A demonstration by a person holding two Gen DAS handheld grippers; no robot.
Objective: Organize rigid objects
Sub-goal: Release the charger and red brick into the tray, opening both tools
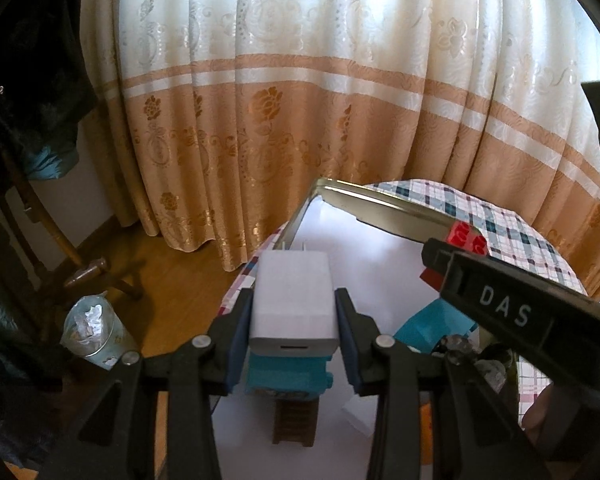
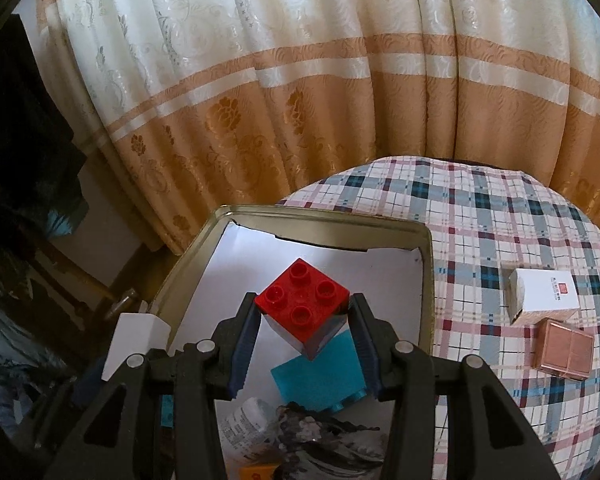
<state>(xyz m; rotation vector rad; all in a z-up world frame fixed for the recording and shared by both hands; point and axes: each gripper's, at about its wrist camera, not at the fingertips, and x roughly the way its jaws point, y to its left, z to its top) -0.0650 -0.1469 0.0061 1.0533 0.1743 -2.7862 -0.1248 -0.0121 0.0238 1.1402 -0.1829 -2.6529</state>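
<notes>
My left gripper (image 1: 293, 300) is shut on a white charger plug (image 1: 292, 296), its prongs pointing away, held above the near left side of an open metal tin (image 1: 380, 204) lined with white paper. My right gripper (image 2: 303, 308) is shut on a red studded brick (image 2: 302, 304), gripped by two opposite corners over the middle of the tin (image 2: 324, 216). Under it in the tin lies a teal block (image 2: 320, 376). In the left wrist view the red brick (image 1: 468, 236) shows at the right, and a second teal block (image 1: 284, 376) lies below the charger.
The tin stands at the left edge of a round table with a plaid cloth (image 2: 500, 220). A white carton (image 2: 540, 296) and a copper-coloured box (image 2: 564, 354) sit right of the tin. Crumpled packaging (image 2: 300, 432) lies in the tin's near end. A curtain (image 1: 300, 100) hangs behind.
</notes>
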